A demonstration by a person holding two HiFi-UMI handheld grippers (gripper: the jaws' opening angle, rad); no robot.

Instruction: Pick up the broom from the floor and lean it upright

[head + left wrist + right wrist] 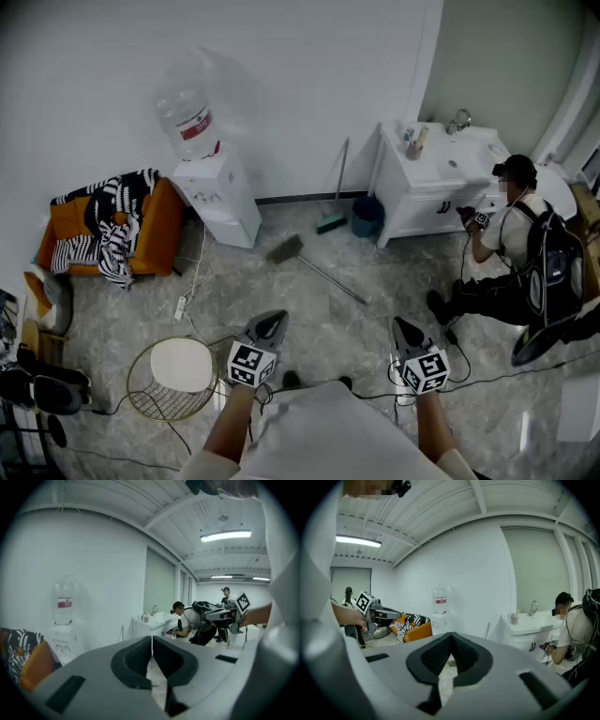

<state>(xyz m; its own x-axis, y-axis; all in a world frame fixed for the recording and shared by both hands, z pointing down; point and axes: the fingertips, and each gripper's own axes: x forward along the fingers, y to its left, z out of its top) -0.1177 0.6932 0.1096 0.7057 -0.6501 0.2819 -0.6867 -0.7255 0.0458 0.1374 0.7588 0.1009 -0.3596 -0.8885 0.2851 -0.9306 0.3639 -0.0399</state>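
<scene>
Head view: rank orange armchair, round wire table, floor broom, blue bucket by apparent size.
1. orange armchair
2. round wire table, though it is nearer the camera
3. broom and blue bucket: unsure, broom is longer, bucket bulkier

Clock read on the head view, 12 at the top, centre between the two grippers.

- 12: bare floor [328, 323] runs open up to the broom [319, 270], which lies flat with free room on both sides of its handle.
- 11: water dispenser [223, 195] at the wall, near the broom's head. A power strip [181, 307] lies on the floor below it.
- 9: wire stool [178, 378] just beside the left gripper [270, 323], tight on that side.
- 10: orange chair [112, 234], well apart.
- 12–1: green brush [331, 224], blue bin [367, 216] and sink cabinet [427, 187] line the wall.
- 2–3: crouching person [511, 253]. A black cable [483, 379] crosses the floor beside the right gripper [406, 330].
</scene>
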